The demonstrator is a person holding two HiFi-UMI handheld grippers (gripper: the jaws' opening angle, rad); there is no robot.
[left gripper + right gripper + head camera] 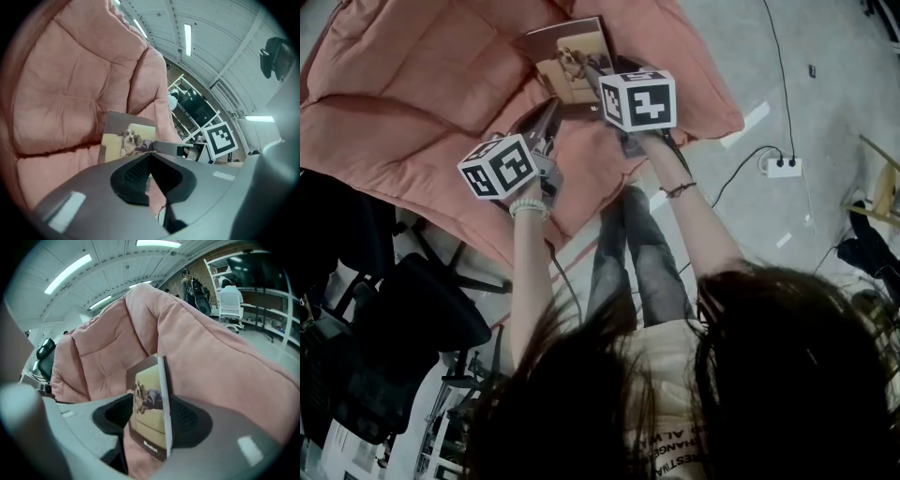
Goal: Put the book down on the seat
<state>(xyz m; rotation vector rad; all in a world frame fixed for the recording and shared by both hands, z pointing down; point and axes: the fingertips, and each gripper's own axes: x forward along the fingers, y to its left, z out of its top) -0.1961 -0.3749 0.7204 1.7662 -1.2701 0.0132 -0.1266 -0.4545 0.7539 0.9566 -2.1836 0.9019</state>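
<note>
A thin book (566, 54) with a dog photo on its cover hangs just over the pink cushioned seat (412, 84). My right gripper (592, 71) is shut on the book's near edge. In the right gripper view the book (149, 401) stands on edge between the jaws of the right gripper (151, 412), with the seat (108, 348) behind it. My left gripper (549, 114) hovers just left of the book, shut with nothing in it. The left gripper view shows the left gripper (150, 158) with its pads touching, and the book (125, 138) beyond them against the seat (70, 89).
The seat's front edge (581, 220) is close to the person's legs (639, 253). A white power strip (784, 167) with a black cable lies on the floor at the right. A black office chair (412, 319) stands at the left.
</note>
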